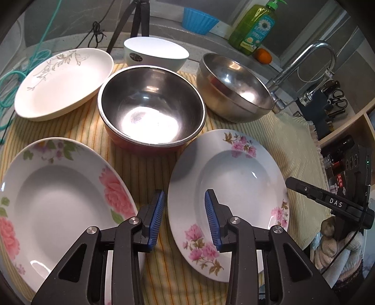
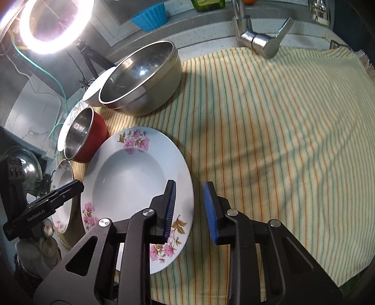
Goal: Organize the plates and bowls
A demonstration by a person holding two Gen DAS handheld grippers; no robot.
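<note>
A white plate with small pink flowers (image 1: 234, 178) (image 2: 131, 173) lies on the striped cloth. My left gripper (image 1: 185, 206) hangs over the plate's left rim, which sits in the gap between the blue pads; they do not press it. My right gripper (image 2: 191, 201) straddles the plate's right rim the same way, open. To the left lies a rose-patterned plate (image 1: 58, 201). Behind them stand a red bowl with a steel inside (image 1: 150, 105), a steel bowl (image 1: 234, 82), a white bowl (image 1: 154, 51) and a leaf-patterned white dish (image 1: 63, 79).
The yellow striped cloth (image 2: 281, 117) covers the counter, bare to the right of the plate. A chrome faucet (image 2: 257, 40) stands at the back edge. A green soap bottle (image 1: 255, 25), a blue cup (image 1: 199, 20) and an orange (image 1: 263, 56) sit on the ledge. A ring light (image 2: 54, 23) glows at the left.
</note>
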